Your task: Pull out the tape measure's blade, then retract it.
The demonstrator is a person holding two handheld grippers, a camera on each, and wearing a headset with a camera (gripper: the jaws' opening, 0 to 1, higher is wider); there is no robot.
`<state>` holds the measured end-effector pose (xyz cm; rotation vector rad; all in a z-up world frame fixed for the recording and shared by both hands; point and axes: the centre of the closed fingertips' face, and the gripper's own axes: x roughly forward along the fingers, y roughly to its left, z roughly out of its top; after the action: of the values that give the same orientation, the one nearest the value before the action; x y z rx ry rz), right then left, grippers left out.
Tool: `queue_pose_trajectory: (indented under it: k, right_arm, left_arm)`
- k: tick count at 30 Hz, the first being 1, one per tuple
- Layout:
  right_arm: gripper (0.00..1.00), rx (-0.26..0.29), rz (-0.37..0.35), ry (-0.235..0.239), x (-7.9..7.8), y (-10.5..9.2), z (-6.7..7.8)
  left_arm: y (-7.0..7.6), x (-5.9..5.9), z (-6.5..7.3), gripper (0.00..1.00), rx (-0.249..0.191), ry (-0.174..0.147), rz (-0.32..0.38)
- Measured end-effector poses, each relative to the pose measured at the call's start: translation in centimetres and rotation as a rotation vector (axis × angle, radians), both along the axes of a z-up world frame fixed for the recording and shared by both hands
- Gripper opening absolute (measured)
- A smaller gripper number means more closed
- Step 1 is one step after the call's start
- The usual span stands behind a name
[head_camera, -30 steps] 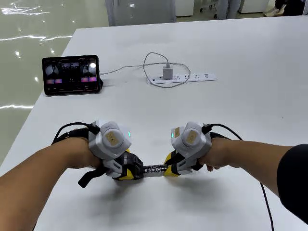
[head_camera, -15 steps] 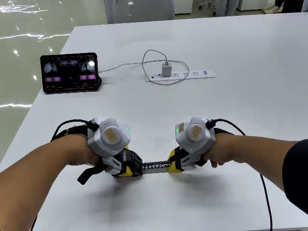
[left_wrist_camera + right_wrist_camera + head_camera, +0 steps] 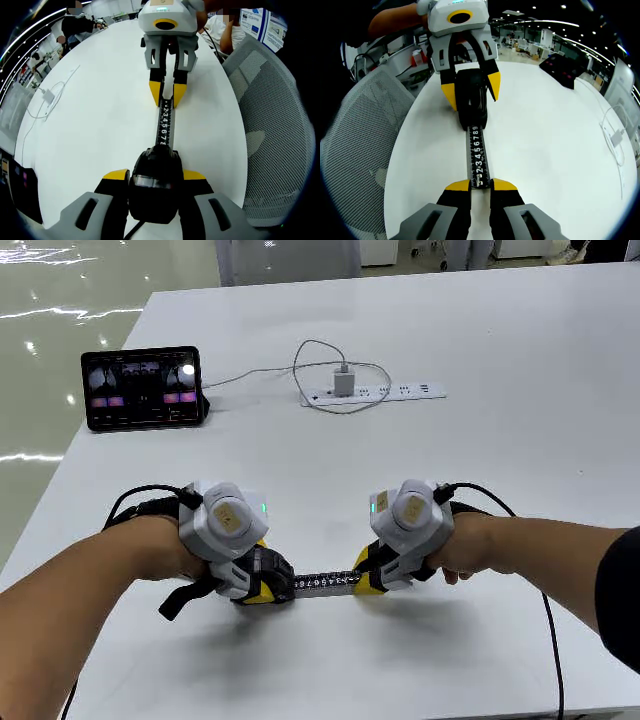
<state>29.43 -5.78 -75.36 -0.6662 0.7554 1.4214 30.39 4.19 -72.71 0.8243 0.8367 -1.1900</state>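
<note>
On a white table (image 3: 480, 340), seen from the head view, two forearms reached in from the bottom corners, each hand holding a gripper near the front edge; the left gripper (image 3: 255, 590) was clamped on a black and yellow tape measure case (image 3: 272, 575), which sat low against the tabletop; a short length of blade (image 3: 325, 582), printed with black numerals, ran level from the case to the right gripper (image 3: 362, 583), whose yellow tips were pinched on its free end; farther back on the table stood a tablet (image 3: 142, 388) with a lit screen on the left, and a power strip (image 3: 385, 392) with a white charger (image 3: 344, 384) and a looped cable near the middle. In the left gripper view, the left gripper (image 3: 155, 176) had its jaws spread as wide as the case (image 3: 155, 185) and pressed against both its sides; the blade (image 3: 164, 125) stretched straight ahead over the table (image 3: 100, 115) to the right gripper (image 3: 167, 95), whose jaws stood almost together on the blade's tip; a grey mesh chair (image 3: 270, 125) stood beyond the table edge on the right of this view. In the right gripper view, the right gripper (image 3: 480, 185) had its jaws drawn nearly together, gripping the end of the blade (image 3: 476, 155) between the yellow tips; the blade led forward to the case (image 3: 471, 102), held between the tips of the left gripper (image 3: 471, 92); the mesh chair (image 3: 360, 135) showed at the left of this view.
</note>
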Motion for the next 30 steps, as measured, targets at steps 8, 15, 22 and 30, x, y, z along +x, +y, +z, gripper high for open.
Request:
queue_pose_trajectory:
  k: [8, 15, 22, 30]
  right_arm:
    - [0.10, -0.002, -0.002, 0.002, 0.0, -0.5, 0.0]
    - [0.09, -0.013, 0.007, 0.000, 0.1, -0.8, 0.0]
    - [0.10, -0.012, -0.001, 0.004, 0.1, -1.2, -0.1]
    - [0.09, -0.013, -0.002, 0.002, 0.1, -1.6, -0.1]
  left_arm:
    - [0.0, 0.0, 0.0, 0.33, -0.001, 0.000, 0.003]
    - [0.0, 0.0, 0.0, 0.33, -0.003, 0.000, 0.007]
    - [0.0, 0.0, 0.0, 0.33, -0.005, 0.000, 0.008]
    - [0.0, 0.0, 0.0, 0.33, -0.005, -0.003, 0.010]
